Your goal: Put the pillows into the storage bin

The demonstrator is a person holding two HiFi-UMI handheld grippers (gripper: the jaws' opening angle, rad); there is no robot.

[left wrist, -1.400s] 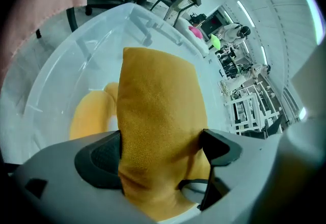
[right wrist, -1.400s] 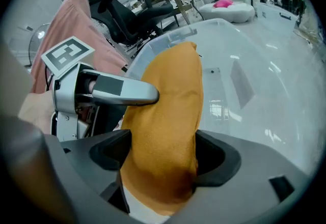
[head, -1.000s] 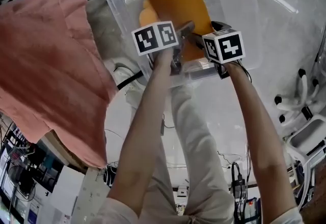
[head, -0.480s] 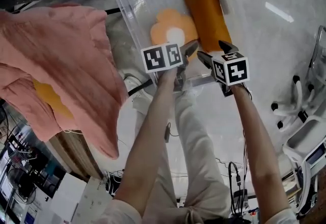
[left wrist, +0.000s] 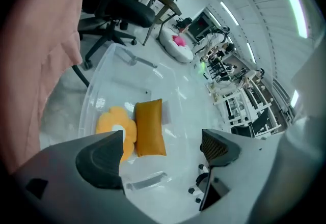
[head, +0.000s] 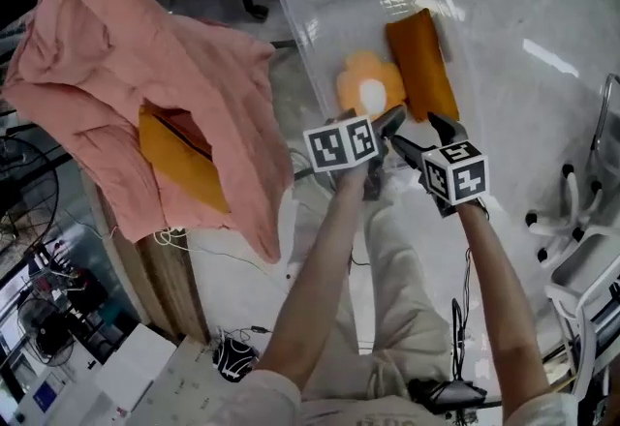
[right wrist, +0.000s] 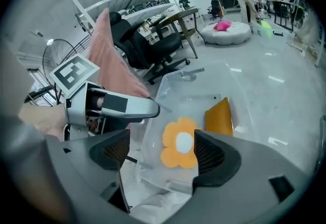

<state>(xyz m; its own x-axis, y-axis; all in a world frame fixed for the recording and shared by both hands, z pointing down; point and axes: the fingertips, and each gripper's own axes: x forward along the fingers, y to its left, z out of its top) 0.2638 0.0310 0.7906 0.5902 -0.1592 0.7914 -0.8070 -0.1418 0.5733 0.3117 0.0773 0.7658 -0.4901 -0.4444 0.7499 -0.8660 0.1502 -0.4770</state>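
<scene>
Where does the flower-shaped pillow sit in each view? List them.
Head view: flower-shaped pillow upper centre, in the clear storage bin.
Left gripper view: flower-shaped pillow lower left, partly behind the left-hand jaw.
Right gripper view: flower-shaped pillow lower centre, seen between the jaws.
Landmark: rectangular orange pillow, just to its right in every view.

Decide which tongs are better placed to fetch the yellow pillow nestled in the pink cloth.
Left, likely: the left tongs, open and empty, sit nearer the yellow pillow; the right tongs would reach across them.
</scene>
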